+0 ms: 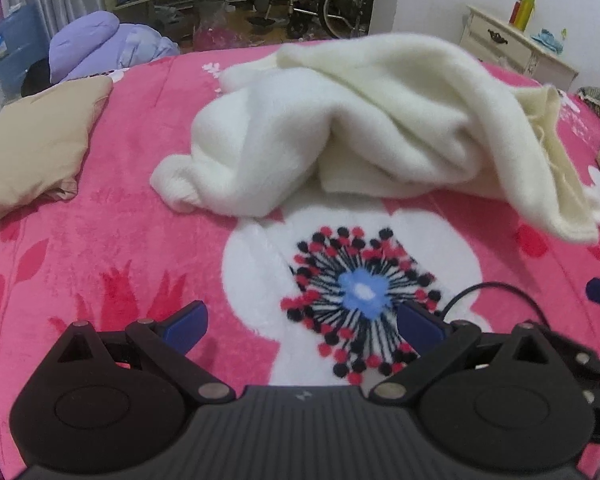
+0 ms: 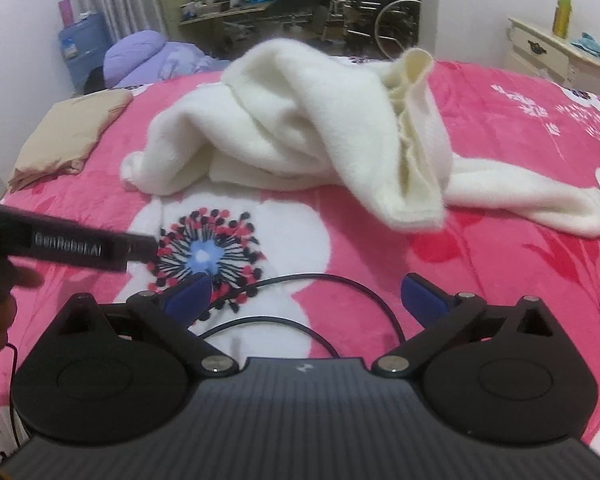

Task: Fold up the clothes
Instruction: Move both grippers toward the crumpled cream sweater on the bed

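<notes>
Both grippers' fingers, left and right, are spread apart and empty. The crumpled sweater lies ahead of them on the bed (untouched yet); probably pinch a hem edge, not the bulk.

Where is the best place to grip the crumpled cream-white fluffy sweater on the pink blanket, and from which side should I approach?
Probably the ribbed hem flap of the cream-white fluffy sweater. It hangs toward the camera on the right of the heap, a thin doubled edge that seems lifted off the pink floral blanket. The open right gripper could come in from the front, low and level, so its fingers close across that edge.
</notes>
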Motion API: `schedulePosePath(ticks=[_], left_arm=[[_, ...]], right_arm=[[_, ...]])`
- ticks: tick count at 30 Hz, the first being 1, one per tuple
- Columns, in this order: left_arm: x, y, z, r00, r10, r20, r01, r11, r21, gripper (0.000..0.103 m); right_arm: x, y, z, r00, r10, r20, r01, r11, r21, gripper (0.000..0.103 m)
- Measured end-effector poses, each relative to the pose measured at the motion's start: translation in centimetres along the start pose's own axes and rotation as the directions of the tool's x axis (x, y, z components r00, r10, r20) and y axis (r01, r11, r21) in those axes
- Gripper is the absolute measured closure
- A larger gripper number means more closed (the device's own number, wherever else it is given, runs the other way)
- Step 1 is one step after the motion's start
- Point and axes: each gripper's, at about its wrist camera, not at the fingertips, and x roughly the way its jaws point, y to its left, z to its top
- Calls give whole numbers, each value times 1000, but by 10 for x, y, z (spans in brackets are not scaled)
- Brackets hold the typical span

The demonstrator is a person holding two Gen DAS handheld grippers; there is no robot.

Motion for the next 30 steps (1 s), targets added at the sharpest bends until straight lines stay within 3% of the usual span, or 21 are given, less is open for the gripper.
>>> schedulePosePath(ticks=[6,12,30], left_arm=[[-13,11,-10,1000,-18,16,18,999,-37,2],[13,-4,0,994,85,-71,-85,996,0,2],[16,5,-4,986,131,-100,-133,991,-13,2]], right_arm=[[3,-2,-1,999,-34,-28,34,999,13,1],[6,-5,-1,996,-67,-56,68,997,25,1],[8,-4,-3,996,-75,-58,76,997,20,1]])
